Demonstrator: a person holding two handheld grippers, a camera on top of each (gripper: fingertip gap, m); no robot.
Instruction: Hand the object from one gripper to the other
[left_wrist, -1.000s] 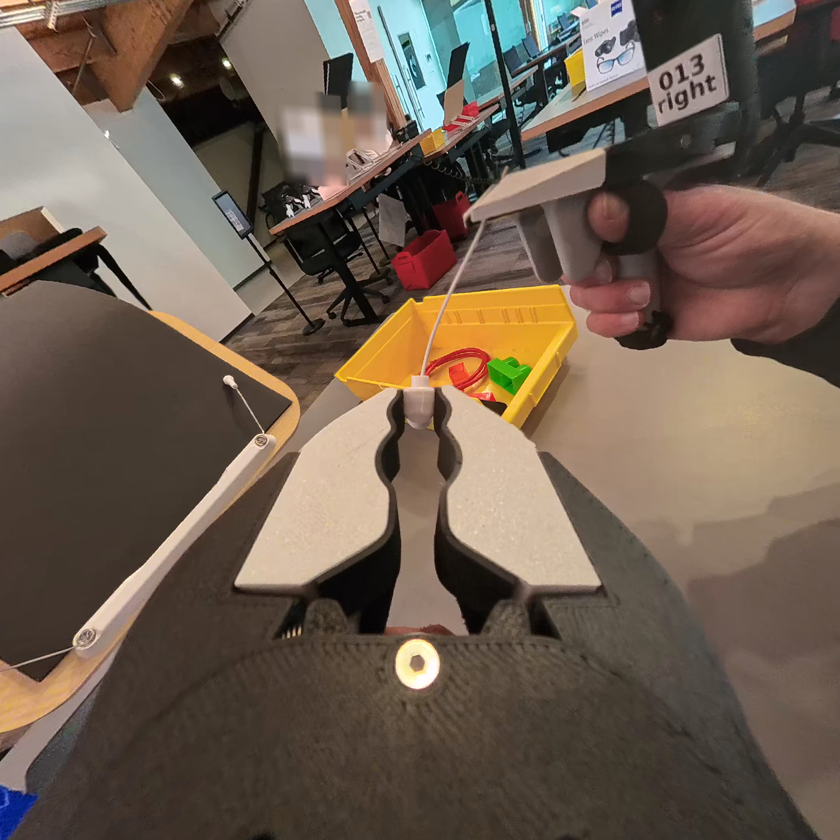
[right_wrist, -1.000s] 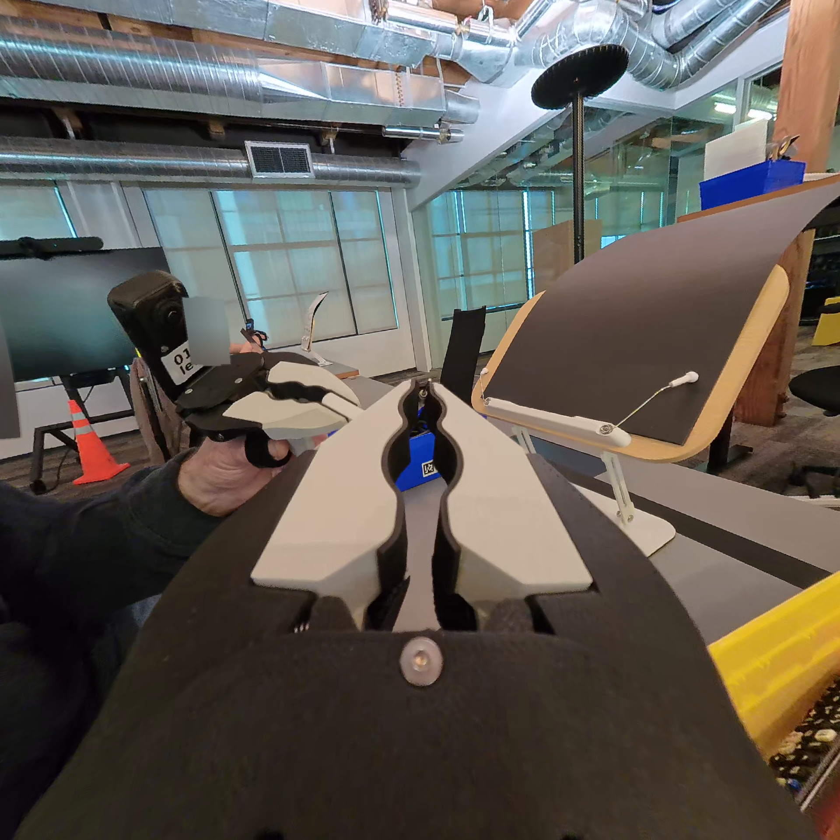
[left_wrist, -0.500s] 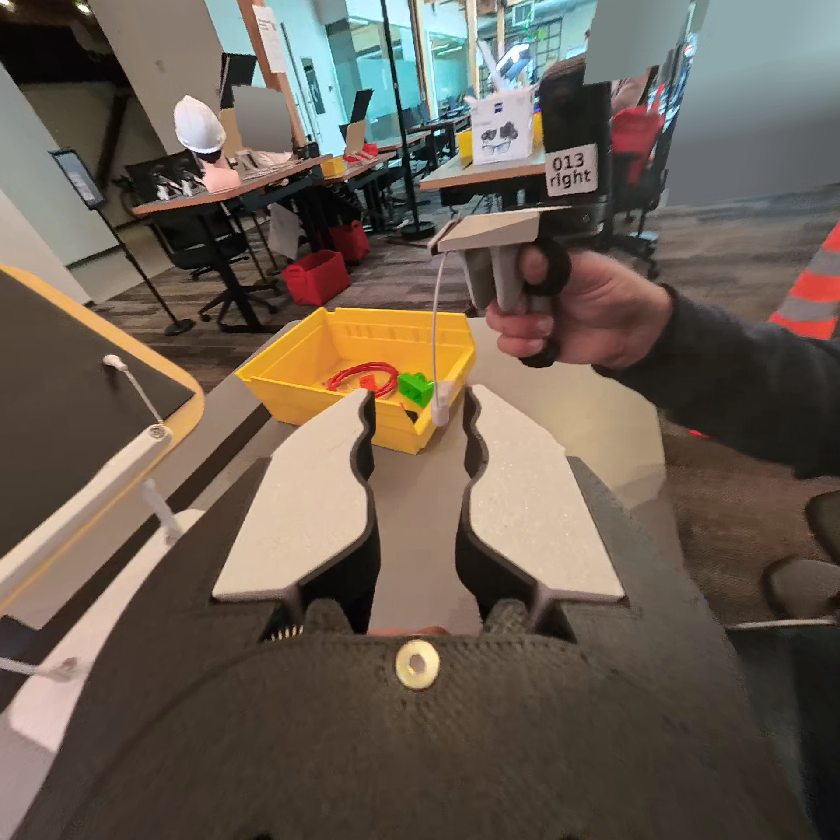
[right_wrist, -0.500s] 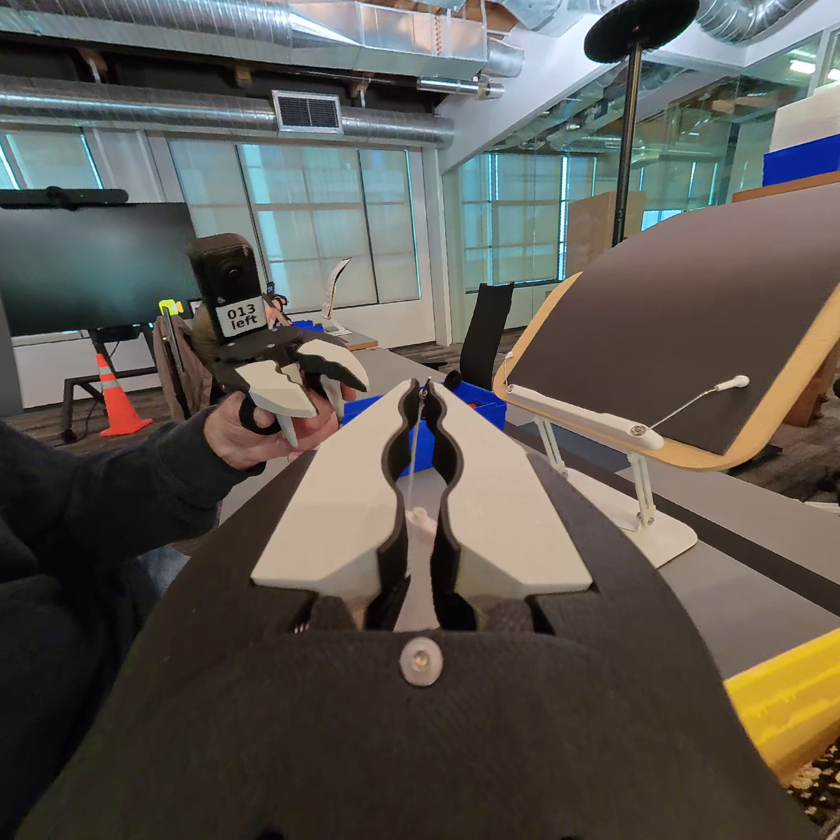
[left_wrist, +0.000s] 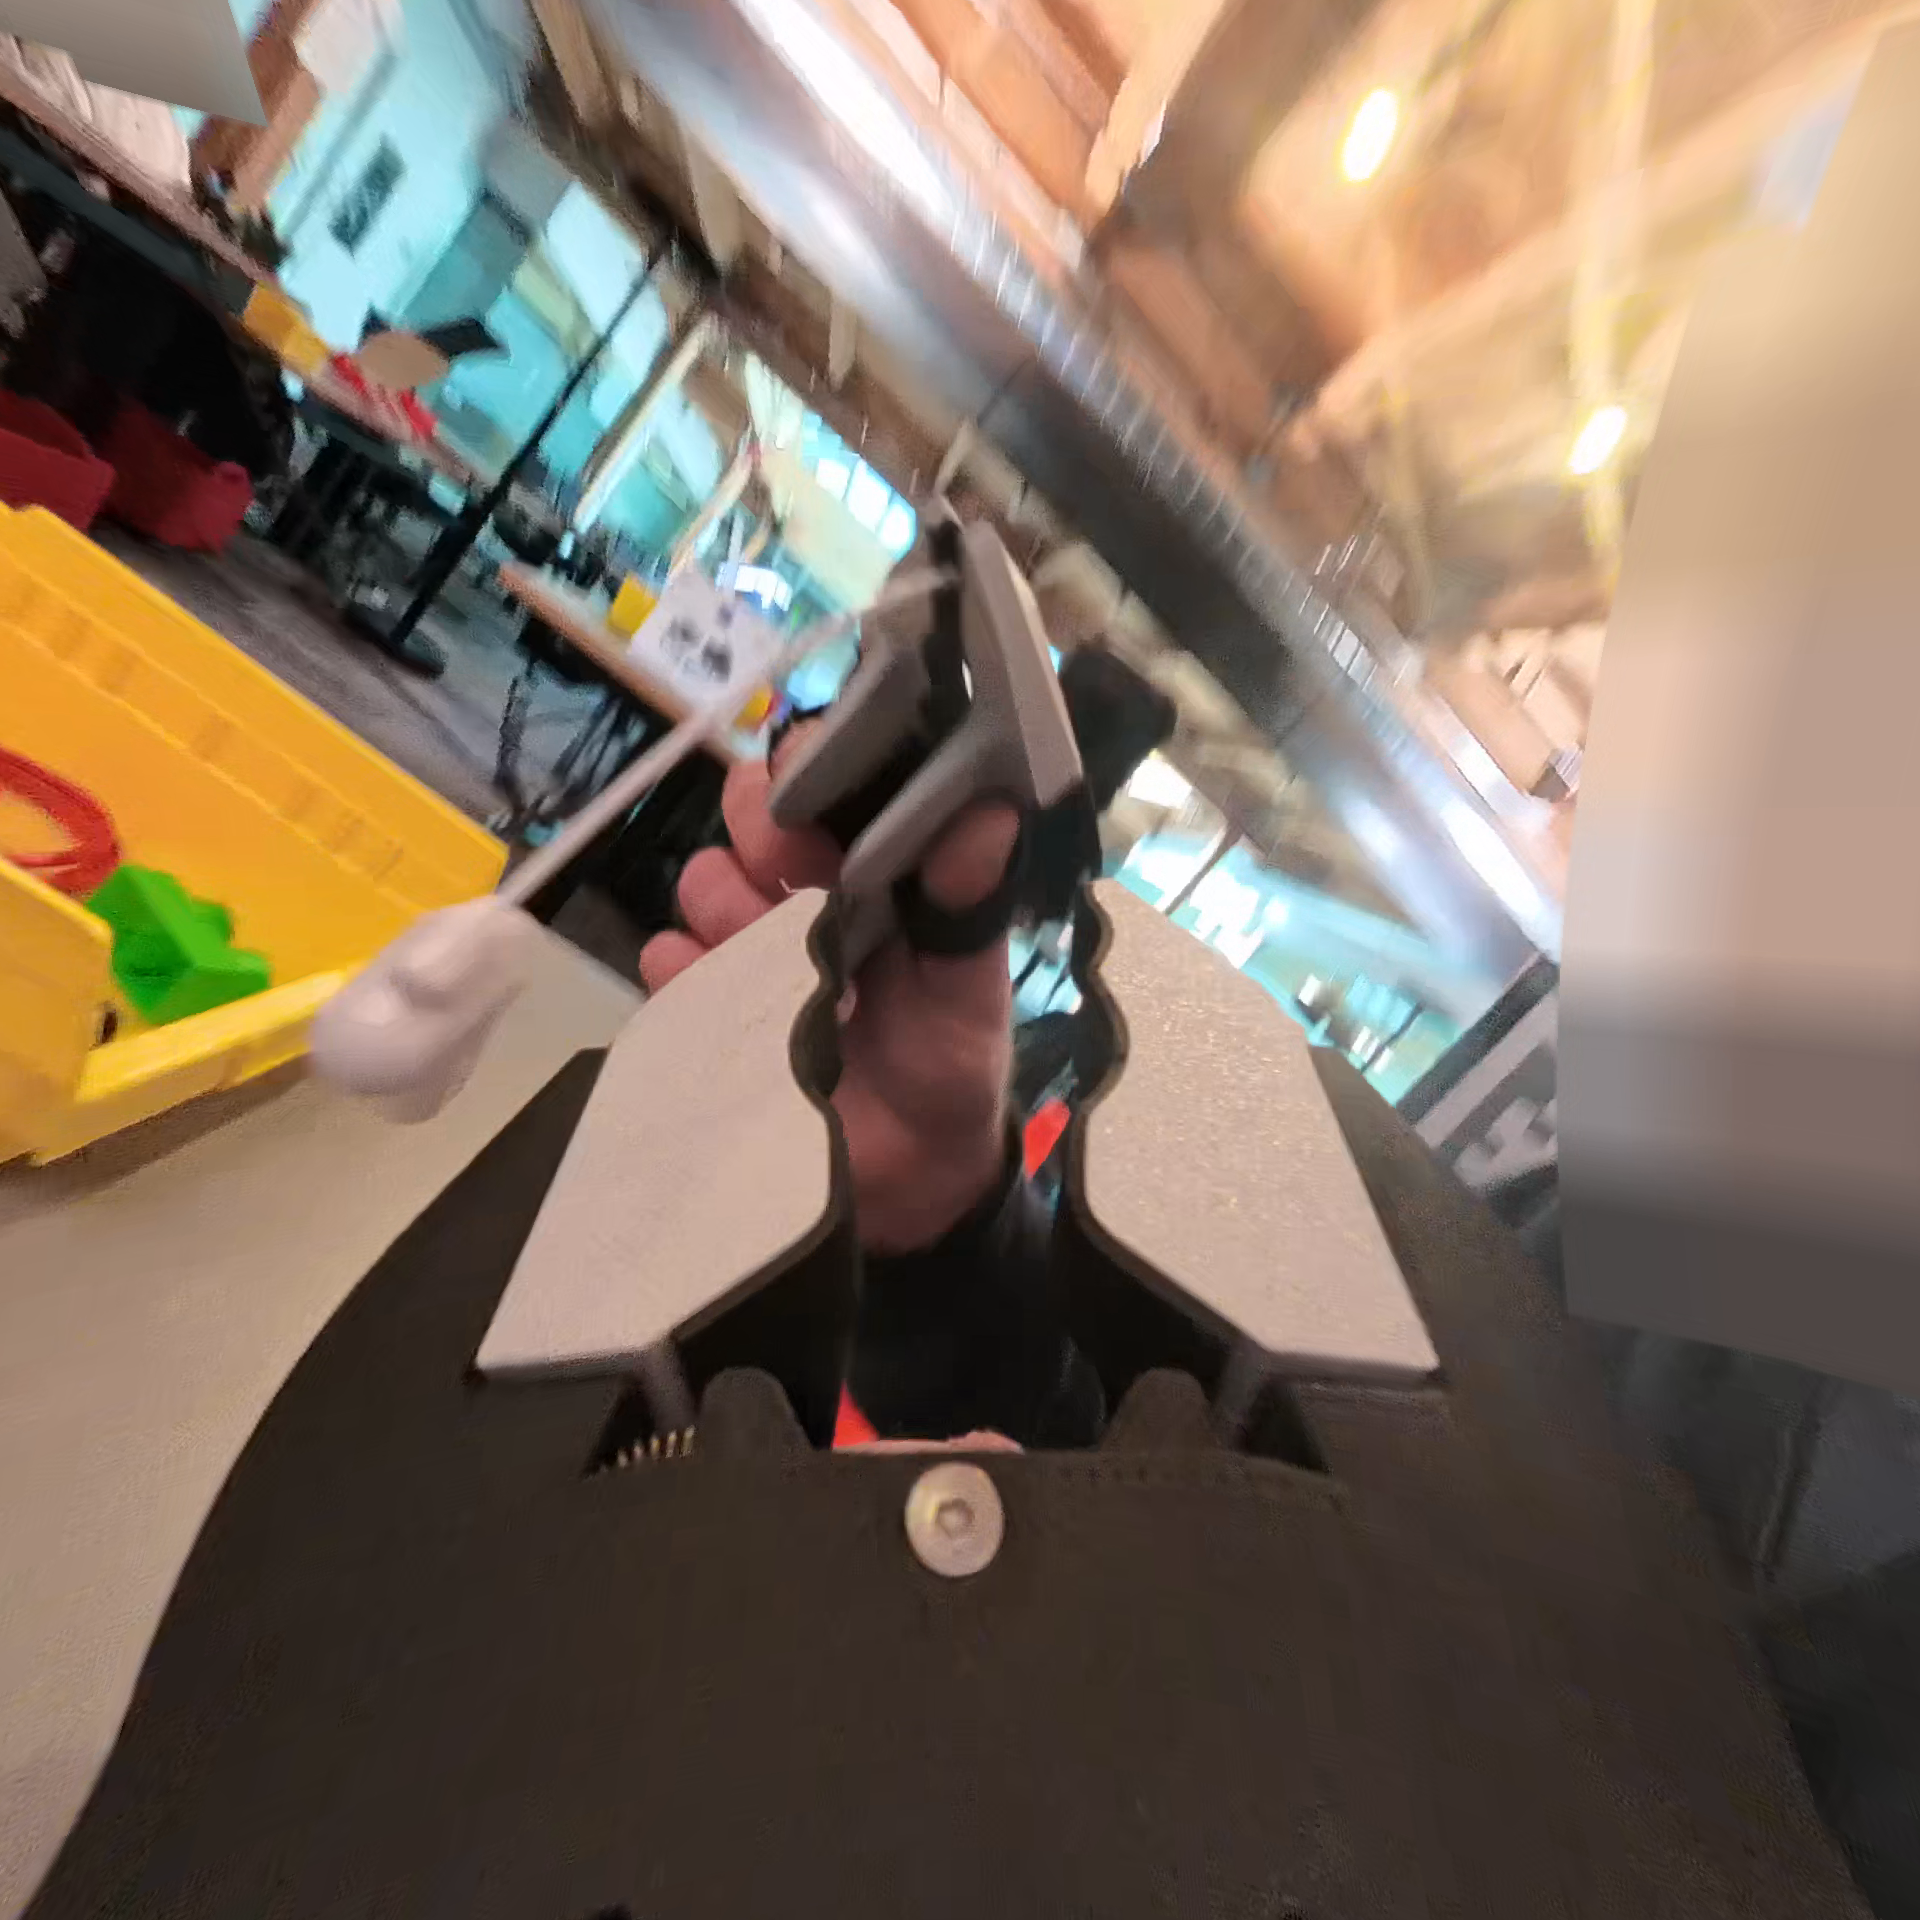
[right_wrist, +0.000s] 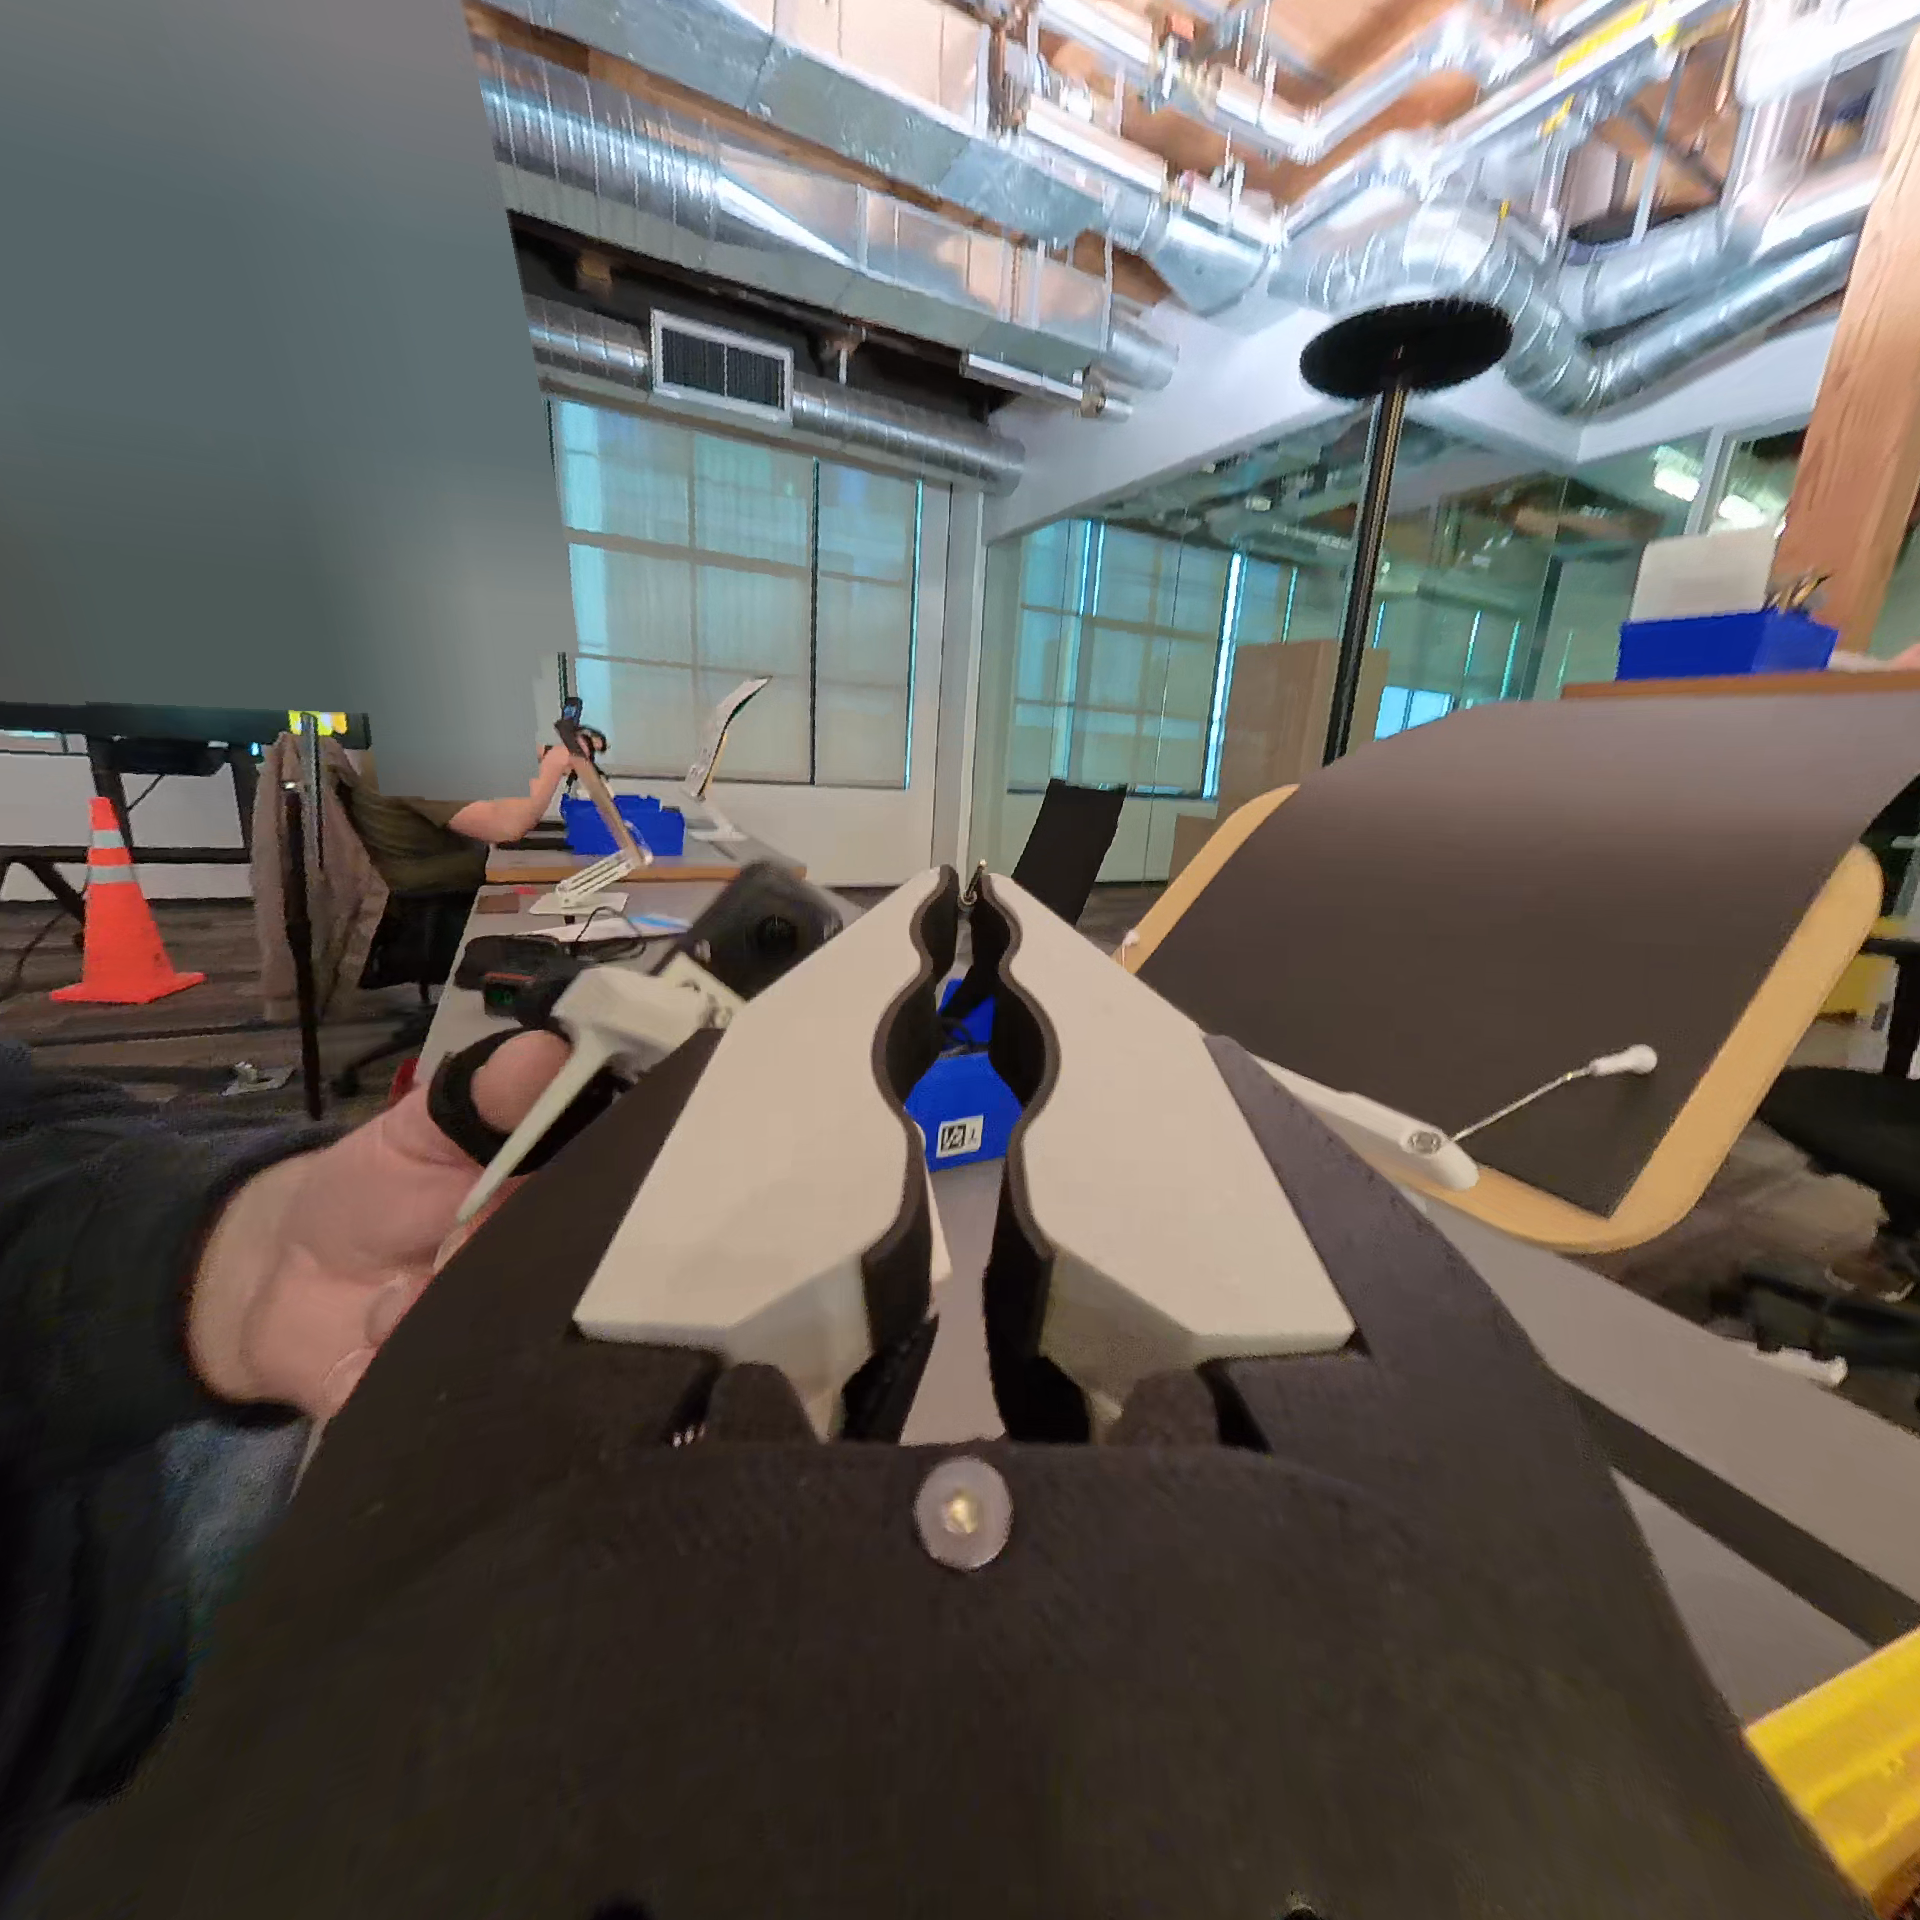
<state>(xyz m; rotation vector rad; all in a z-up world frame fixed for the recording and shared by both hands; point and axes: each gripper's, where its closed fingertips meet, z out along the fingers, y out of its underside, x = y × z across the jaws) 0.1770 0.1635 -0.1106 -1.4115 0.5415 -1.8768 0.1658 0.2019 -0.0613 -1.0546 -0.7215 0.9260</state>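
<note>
White cable (left_wrist: 623, 790) dangles from the clenched right tongs (right_wrist: 966, 883) — seen only past the released left tongs (left_wrist: 961, 935).

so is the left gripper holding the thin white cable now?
No. The left gripper is open and empty; the thin white cable hangs from the right gripper.

Exposed ducts (right_wrist: 1039, 156), tall windows (right_wrist: 727, 592)

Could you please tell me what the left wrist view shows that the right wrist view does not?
Only the left wrist view shows the white cable dangling from the right gripper, its plug blurred, and the green block in the yellow bin. Only the right wrist view shows the curved black board, the orange cone and the left gripper from outside. Both show the grey table.
</note>
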